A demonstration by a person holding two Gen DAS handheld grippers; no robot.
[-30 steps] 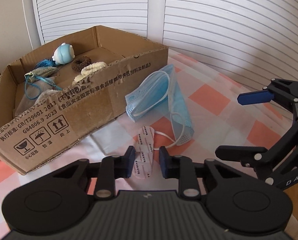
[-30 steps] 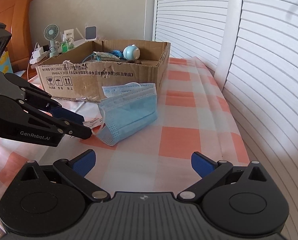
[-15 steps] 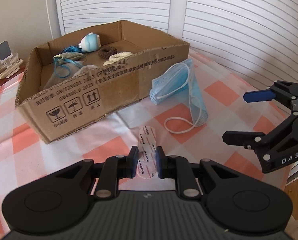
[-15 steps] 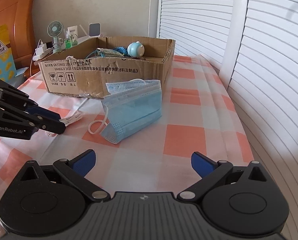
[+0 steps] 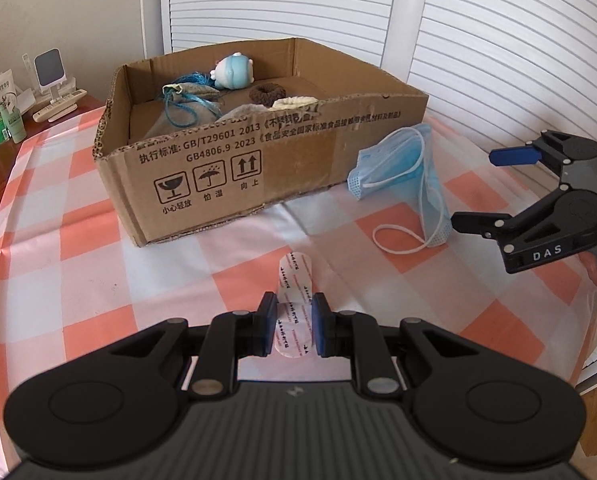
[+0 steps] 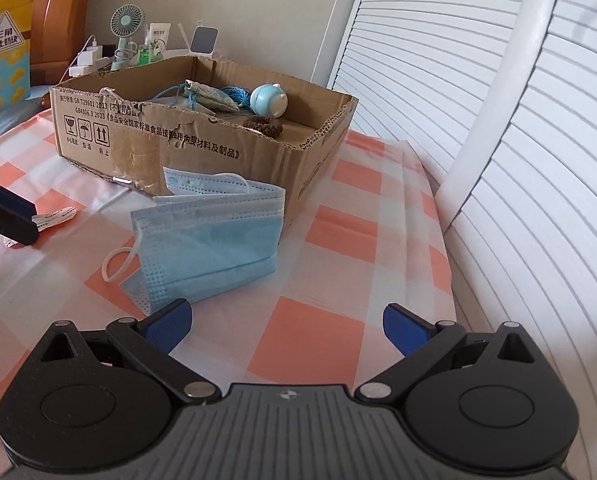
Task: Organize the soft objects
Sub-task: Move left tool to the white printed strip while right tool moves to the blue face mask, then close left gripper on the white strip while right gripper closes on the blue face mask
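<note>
The worktop point(image 5: 78, 248) wears a glossy plastic cloth checked in orange and white. On it stands a shallow corrugated cardboard box point(image 5: 258, 160), its rim torn and ragged, printed in black with "GB/T29601 2013", "GB4806.9 2023", Chinese text and fragile, umbrella and up-arrow symbols. Inside lie a round pale-blue toy point(image 5: 232, 72), a brown ribbed hair tie point(image 5: 267, 93) and a grey pouch with blue cord point(image 5: 190, 94). Just beside the box's front wall lies a pleated blue face mask point(image 6: 214, 240), folded, its white ear loop curling on the cloth. The right claw point(image 6: 286, 322) hovers near the mask, its blue pads spread wide with nothing between them; its black frame reads "DAS". The left claw point(image 5: 294, 324) is clenched on a translucent adhesive bandage strip point(image 5: 294, 280) with rounded ends and small red print, too small to read, held above the cloth in front of the box.
</note>
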